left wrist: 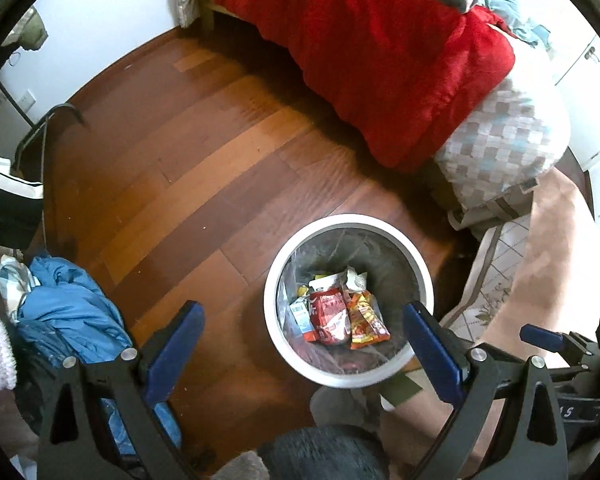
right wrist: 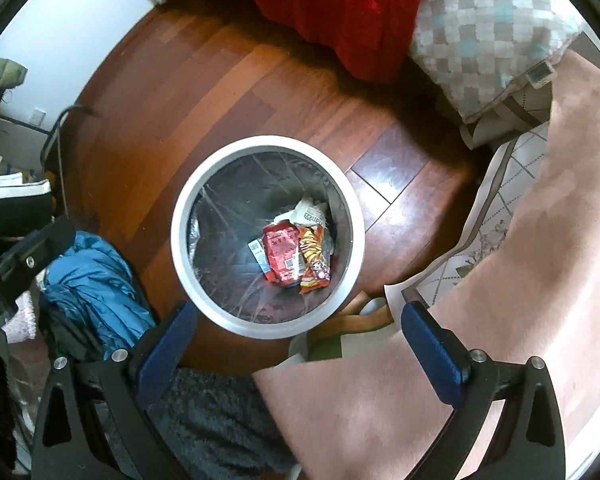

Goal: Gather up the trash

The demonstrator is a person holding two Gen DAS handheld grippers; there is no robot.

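Note:
A round white trash bin (left wrist: 274, 276) (right wrist: 179, 236) stands on the wooden floor. Inside it lie a red wrapper (left wrist: 330, 318) (right wrist: 281, 252), an orange snack packet (left wrist: 366, 320) (right wrist: 314, 260) and crumpled white paper (left wrist: 354, 278) (right wrist: 310, 214). My left gripper (left wrist: 304, 344) is open and empty, held above the bin's near rim. My right gripper (right wrist: 300, 344) is open and empty, above the bin's near side. The right gripper's blue finger (left wrist: 540, 336) shows at the right edge of the left wrist view.
A bed with a red blanket (left wrist: 380, 60) (right wrist: 320, 4) and a checked pillow (left wrist: 496, 140) (right wrist: 484, 32) lies beyond the bin. A blue jacket (left wrist: 68, 312) (right wrist: 92, 280) is heaped on the left. A pink rug (right wrist: 540, 240) lies on the right.

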